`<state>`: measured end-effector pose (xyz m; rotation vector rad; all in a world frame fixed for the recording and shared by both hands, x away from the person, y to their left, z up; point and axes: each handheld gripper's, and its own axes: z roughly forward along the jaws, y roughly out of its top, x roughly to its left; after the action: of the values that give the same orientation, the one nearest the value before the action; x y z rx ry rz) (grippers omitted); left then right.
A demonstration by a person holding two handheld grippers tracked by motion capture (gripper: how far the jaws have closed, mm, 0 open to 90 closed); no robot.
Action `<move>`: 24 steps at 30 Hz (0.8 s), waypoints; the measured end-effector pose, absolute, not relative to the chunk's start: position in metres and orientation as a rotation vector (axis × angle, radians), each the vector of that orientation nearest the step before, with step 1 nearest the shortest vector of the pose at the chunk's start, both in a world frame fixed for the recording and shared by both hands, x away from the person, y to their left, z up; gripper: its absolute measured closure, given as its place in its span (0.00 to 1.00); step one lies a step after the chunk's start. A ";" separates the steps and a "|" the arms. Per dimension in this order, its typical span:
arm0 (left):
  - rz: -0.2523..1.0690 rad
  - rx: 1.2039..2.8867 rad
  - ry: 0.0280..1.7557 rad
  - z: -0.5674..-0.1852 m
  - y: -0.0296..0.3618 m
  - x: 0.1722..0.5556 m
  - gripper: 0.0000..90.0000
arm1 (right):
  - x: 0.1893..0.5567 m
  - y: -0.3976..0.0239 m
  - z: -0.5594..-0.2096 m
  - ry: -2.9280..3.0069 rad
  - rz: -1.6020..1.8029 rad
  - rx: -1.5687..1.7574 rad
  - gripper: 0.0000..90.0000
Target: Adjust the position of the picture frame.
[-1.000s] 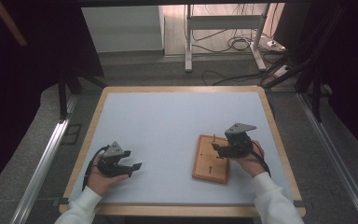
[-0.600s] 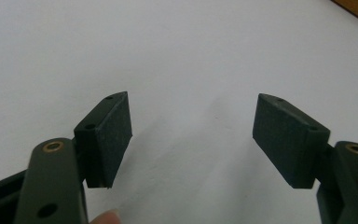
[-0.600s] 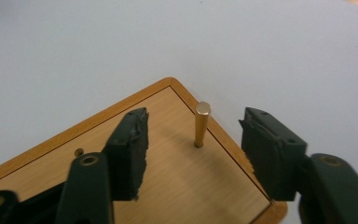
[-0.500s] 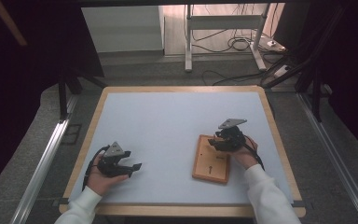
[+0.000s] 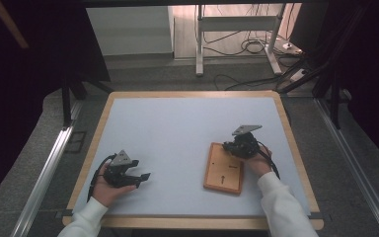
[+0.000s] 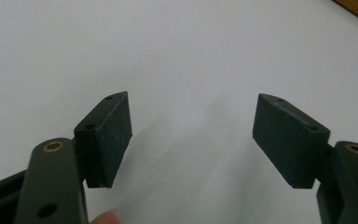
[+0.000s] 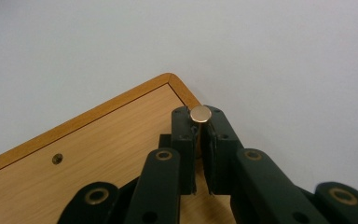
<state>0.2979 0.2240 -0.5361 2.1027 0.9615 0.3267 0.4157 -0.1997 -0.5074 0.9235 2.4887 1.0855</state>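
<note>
Fingers (image 7: pixel 186 135) of the right gripper (image 7: pixel 199 122) have just been closing and now pinch a brass-headed pin (image 7: pixel 200 114), upright at their tips, over the wooden board's (image 7: pixel 98 154) corner; a hole (image 7: pixel 57 158) lies well leftward. Left gripper (image 6: pixel 193 135) gapes empty, far off.

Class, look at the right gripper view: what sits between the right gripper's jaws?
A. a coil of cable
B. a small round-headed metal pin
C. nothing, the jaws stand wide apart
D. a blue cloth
B: the right gripper has its jaws closed on a small round-headed metal pin, above the corner of the wooden board.
</note>
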 end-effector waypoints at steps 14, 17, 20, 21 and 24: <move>0.321 2.102 0.957 -0.536 0.225 0.298 0.31 | 0.412 -0.198 -0.500 2.487 1.071 0.971 0.94; 0.321 2.103 0.958 -0.536 0.225 0.298 0.31 | 0.410 -0.196 -0.496 2.491 1.075 0.969 0.94; 0.321 2.103 0.957 -0.536 0.224 0.298 0.31 | 0.408 -0.192 -0.493 2.498 1.069 0.956 0.94; 0.322 2.104 0.956 -0.536 0.224 0.298 0.31 | 0.405 -0.189 -0.491 2.508 1.068 0.943 0.94; 0.322 2.105 0.956 -0.536 0.224 0.298 0.31 | 0.402 -0.182 -0.488 2.517 1.073 0.916 0.94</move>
<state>0.2982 0.2243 -0.5360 2.1048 0.9560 0.3216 0.4019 -0.1820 -0.4879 0.9159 2.5170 1.0733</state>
